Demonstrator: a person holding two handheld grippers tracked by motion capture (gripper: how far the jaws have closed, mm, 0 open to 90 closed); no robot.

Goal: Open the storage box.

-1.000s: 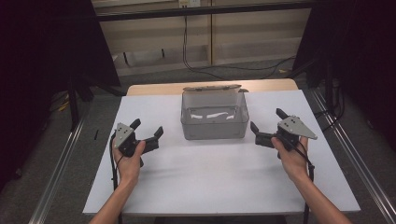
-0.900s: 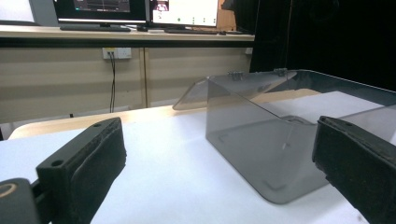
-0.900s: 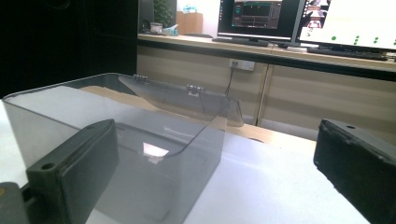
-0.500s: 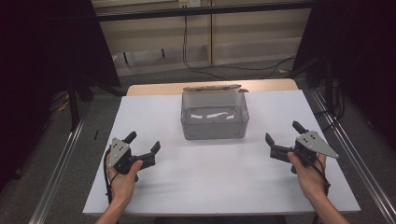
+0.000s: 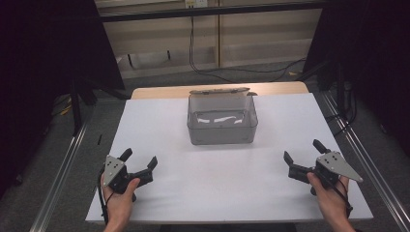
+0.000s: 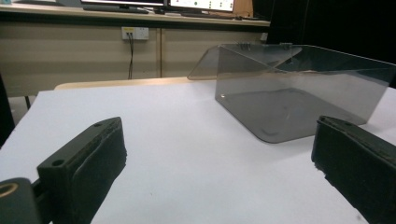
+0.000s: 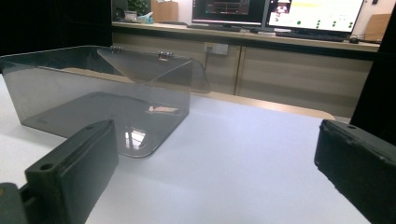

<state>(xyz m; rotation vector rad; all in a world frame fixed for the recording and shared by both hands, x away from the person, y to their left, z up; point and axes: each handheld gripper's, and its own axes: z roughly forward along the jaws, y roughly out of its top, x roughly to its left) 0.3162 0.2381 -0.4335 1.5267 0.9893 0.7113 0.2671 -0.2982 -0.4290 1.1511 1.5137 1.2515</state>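
Box (image 5: pixel 222 120) sits open and empty mid-desk (image 5: pixel 208 188); my left hand-held gripper (image 5: pixel 140 166) and right hand-held gripper (image 5: pixel 302 155), jaws spread, hold nothing near the front edge.

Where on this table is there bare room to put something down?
The white tabletop is bare between the left gripper and right gripper, before the clear open-lidded plastic box, and along both its sides. Behind the box room is tight.

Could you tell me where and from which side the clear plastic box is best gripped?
Probably the clear box by a thin side wall, from above: it sits upright with its hinged lid folded back, leaving the rim free. The open left gripper is likely too narrow for the whole body.
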